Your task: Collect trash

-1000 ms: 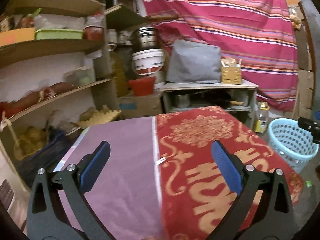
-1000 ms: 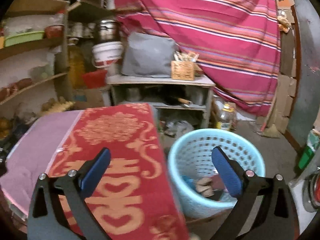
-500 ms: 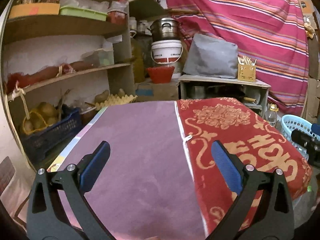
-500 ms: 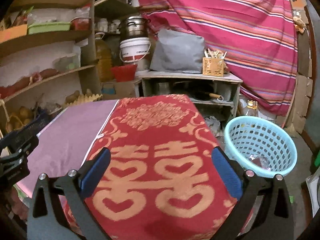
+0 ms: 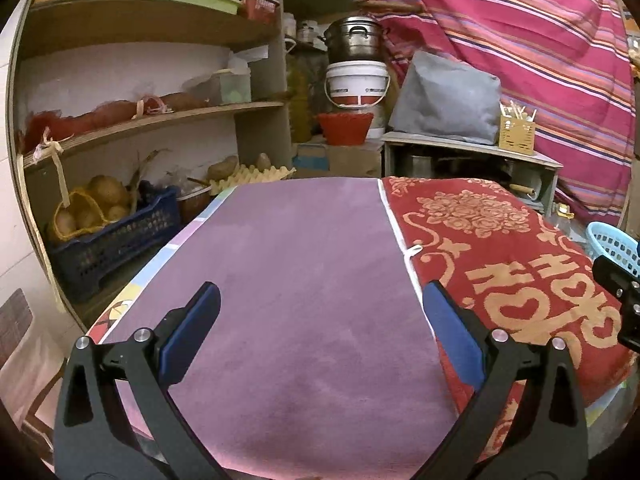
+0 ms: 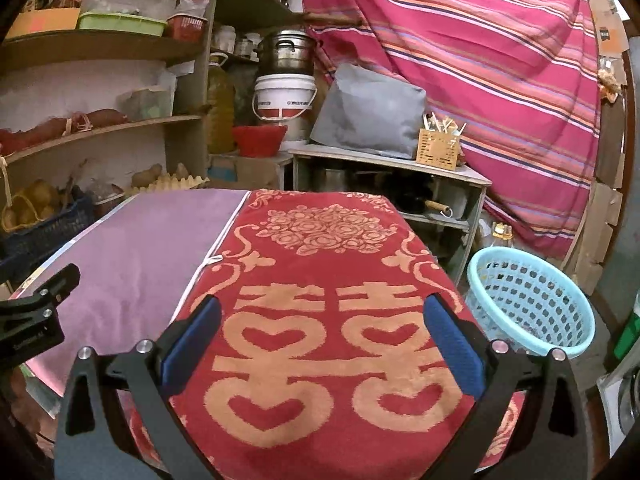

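Note:
A light blue plastic basket (image 6: 530, 304) stands on the floor to the right of the table; its rim also shows at the right edge of the left wrist view as the basket (image 5: 612, 240). My left gripper (image 5: 320, 316) hovers open over the purple cloth (image 5: 300, 280), nothing between its blue pads. My right gripper (image 6: 322, 328) hovers open over the red patterned cloth (image 6: 320, 280), also empty. No loose trash shows on the table. The basket's contents are mostly hidden by its wall.
Wooden shelves (image 5: 152, 120) with potatoes, a dark blue crate (image 5: 116, 240) and boxes stand on the left. Behind the table are a low cabinet (image 6: 392, 176) with a grey bag, a white bucket (image 6: 284, 96) and a striped curtain (image 6: 500, 60).
Both grippers have pulled back from the basket side and swung left over the table. The right view has left the basket's inside and now faces the red cloth.

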`<state>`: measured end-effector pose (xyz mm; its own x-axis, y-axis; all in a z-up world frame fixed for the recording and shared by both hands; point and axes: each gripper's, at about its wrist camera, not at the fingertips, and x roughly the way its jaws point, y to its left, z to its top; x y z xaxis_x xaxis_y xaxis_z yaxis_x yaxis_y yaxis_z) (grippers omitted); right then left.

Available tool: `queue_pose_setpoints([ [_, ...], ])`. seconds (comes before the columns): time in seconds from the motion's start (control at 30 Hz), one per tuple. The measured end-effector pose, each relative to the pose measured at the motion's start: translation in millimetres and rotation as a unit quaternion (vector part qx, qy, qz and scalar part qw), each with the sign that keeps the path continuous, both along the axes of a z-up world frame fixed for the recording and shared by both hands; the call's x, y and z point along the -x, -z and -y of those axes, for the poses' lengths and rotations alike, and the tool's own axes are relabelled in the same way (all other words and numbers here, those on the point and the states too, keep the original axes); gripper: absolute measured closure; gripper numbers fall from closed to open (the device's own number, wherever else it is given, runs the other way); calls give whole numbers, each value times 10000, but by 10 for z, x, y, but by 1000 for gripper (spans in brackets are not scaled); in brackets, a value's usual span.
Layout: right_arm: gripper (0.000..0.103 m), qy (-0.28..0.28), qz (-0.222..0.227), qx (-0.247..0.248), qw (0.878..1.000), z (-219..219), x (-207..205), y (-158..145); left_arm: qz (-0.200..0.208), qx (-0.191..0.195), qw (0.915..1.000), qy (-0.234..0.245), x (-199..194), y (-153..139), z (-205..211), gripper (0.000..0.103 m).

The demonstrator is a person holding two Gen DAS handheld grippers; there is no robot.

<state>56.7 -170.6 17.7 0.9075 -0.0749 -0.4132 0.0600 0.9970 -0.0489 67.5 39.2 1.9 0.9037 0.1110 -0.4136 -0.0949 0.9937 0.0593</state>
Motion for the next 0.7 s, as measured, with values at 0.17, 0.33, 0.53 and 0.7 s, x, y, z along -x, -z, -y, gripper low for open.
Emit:
queue_pose_setpoints([
  [0.17, 4, 43, 31, 152, 9999, -78, -16, 21, 91, -30, 9999, 30, 22, -6, 16, 5],
  [0.33, 4, 20, -41, 132, 9999, -121, -48, 58, 106, -8, 9999, 86, 29, -9, 33, 5],
  [0.53, 4, 64, 17, 117, 9999, -117, -46, 50, 153, 0, 9998, 106, 49, -22, 45, 5],
  [0.7, 4, 98, 58, 124, 9999, -110, -40, 47, 173, 73, 9996, 190, 59, -36, 39, 5],
])
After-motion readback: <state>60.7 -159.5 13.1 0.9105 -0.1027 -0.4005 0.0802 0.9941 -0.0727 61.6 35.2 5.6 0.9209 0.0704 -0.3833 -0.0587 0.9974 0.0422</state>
